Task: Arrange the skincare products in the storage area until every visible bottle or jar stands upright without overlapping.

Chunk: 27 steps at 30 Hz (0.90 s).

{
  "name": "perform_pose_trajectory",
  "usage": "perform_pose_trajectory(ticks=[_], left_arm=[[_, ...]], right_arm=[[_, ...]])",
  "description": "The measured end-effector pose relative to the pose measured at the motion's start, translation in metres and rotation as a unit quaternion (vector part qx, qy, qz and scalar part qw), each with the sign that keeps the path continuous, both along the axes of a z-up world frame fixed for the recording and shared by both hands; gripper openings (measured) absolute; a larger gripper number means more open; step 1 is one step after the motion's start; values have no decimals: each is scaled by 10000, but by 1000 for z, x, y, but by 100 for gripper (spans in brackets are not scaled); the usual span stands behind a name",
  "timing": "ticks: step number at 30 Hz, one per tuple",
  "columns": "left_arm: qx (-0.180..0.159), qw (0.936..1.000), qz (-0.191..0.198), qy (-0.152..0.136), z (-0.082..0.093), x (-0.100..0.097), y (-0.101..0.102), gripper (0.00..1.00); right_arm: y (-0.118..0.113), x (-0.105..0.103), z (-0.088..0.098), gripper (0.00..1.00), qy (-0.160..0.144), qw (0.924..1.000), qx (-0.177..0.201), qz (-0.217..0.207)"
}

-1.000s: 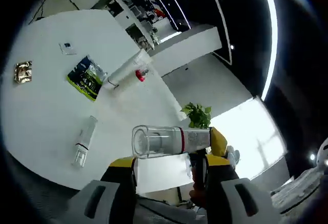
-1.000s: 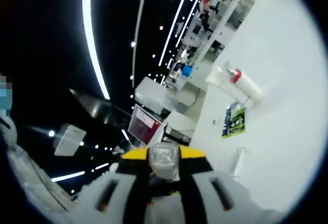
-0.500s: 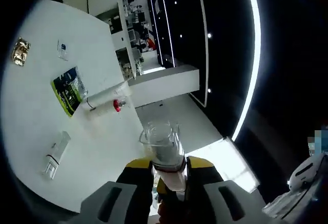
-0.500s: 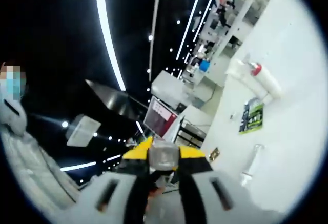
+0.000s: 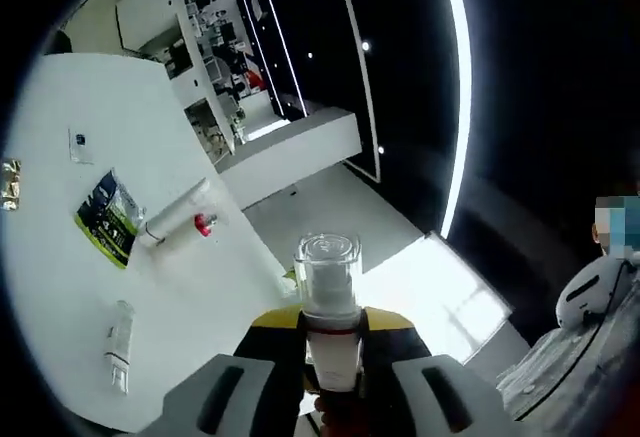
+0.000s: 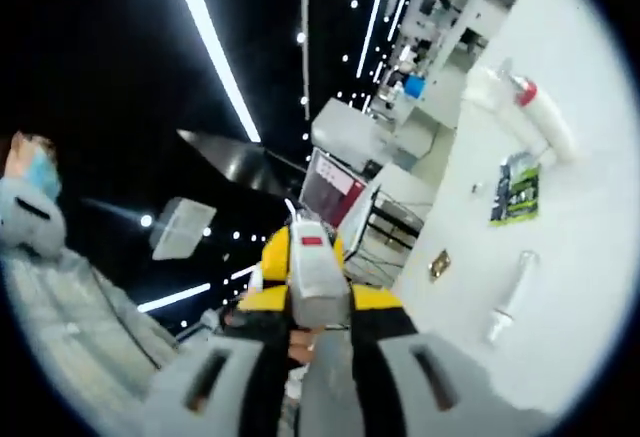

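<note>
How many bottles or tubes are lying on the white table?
2: a large white bottle with a red pump beside the green packet, and a small clear tube nearer the tools. Others may lie outside the views.

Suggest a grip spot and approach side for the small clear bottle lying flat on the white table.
Grip the small clear bottle across its clear mid-body, coming from above with one finger on each long side. It lies flat on the white table, apart from the green packet and white pump bottle, so both flanks look free. The narrower cap end probably offers less purchase.
</note>
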<state>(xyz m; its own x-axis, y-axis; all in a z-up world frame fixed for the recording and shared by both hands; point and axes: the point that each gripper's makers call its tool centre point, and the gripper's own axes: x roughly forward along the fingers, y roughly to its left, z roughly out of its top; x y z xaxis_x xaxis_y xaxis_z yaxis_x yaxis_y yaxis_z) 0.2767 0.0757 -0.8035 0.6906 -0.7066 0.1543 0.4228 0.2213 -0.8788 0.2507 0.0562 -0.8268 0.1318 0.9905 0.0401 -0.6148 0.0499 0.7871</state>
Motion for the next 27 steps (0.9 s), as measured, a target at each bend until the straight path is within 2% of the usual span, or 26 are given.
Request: perform_pose_trajectory(ticks=[1,3,4,6,8,12,15,16,20,22,24,25,27], left_arm=[[105,9998,-124,-133,3,-3,0,20],[315,9988,-329,-160,3,-7,0,20],[500,9973,-463,-274,4,-9,-1,20],[672,9948,-670,-369,7,-13,-4,20],[707,9915,-951,-534,12,-18,-8,20],[576,9859,-1386,-739,23,-24,-15,20],[337,9789,-1786,-938,36,-33,-21,20],[273,9748,-1987,-977,40,-37,-24,20],[93,9651,-2356,-1141,54,-43,-31,20],[-167,9596,-2561,-1156,62,-45,-33,20],[-299,9519,-2747,-1327,70,-49,-36,20],[-315,9483,-2872,-1317,72,-52,-37,20],[-217,9435,-3007,-1372,73,-54,-39,20]], right_arm=[[3,-5,0,21,-212,9996,-136,141],[6,-11,-1,21,-387,9979,-376,366],[9,-16,-2,22,-486,9965,-459,500],[11,-20,-4,22,-626,9945,-546,643],[15,-27,0,22,-593,9937,-450,832],[21,-34,12,26,-380,9938,-93,1039],[24,-48,36,25,-101,9892,400,1407],[24,-51,43,25,-41,9873,524,1497],[23,-57,56,28,99,9831,700,1689],[19,-58,68,27,533,9765,1039,1813],[14,-60,78,27,714,9687,1418,1908],[12,-61,82,27,750,9663,1550,1913],[11,-64,81,27,657,9681,1516,1884]])
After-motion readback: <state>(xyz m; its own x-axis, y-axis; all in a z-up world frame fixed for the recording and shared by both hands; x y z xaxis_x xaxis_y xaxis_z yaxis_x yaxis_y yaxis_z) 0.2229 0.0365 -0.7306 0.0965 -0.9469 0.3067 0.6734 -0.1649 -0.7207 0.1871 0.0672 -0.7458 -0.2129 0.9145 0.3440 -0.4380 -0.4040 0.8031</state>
